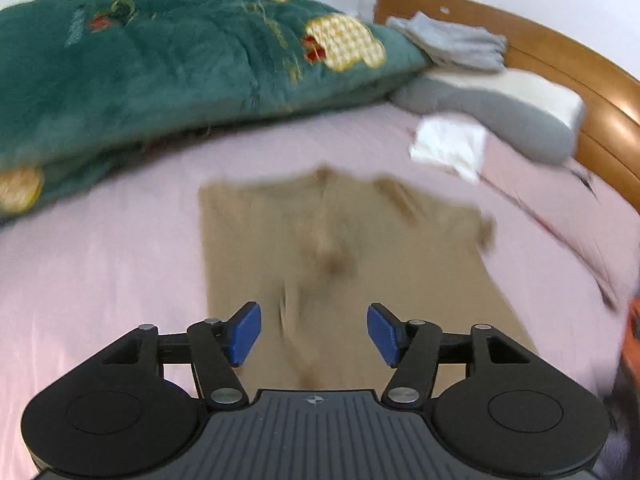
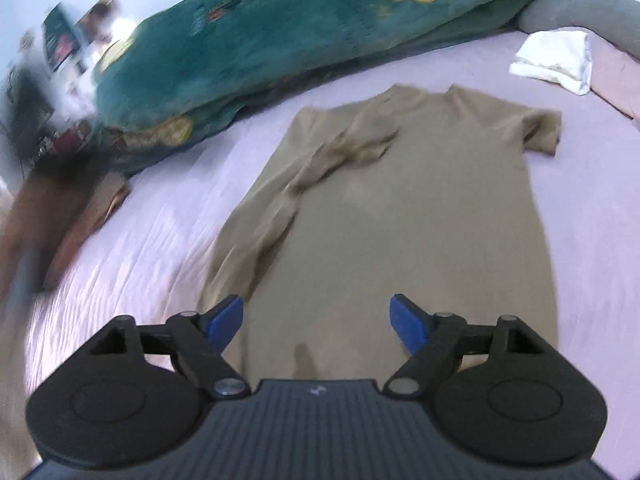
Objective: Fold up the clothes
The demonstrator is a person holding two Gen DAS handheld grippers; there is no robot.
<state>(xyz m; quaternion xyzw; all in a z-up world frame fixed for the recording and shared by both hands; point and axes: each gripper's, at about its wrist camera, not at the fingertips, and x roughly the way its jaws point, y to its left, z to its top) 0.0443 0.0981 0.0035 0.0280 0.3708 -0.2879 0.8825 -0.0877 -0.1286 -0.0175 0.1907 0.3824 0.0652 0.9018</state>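
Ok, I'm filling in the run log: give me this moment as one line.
task: fold clothes | tan t-shirt: flat on pink sheet, one side folded in | left gripper: open, empty | right gripper: open, empty

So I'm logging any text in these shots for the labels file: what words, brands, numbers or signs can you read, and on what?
No readable text in either view.
Green blanket: gold stitched marks, possibly lettering, too blurred to read.
Pictures on the wall, right wrist view: too blurred to read.
Left gripper body: a small crosshair mark, no letters.
Right gripper body: a small pale mark, unreadable.
Tan T-shirt: no print visible.
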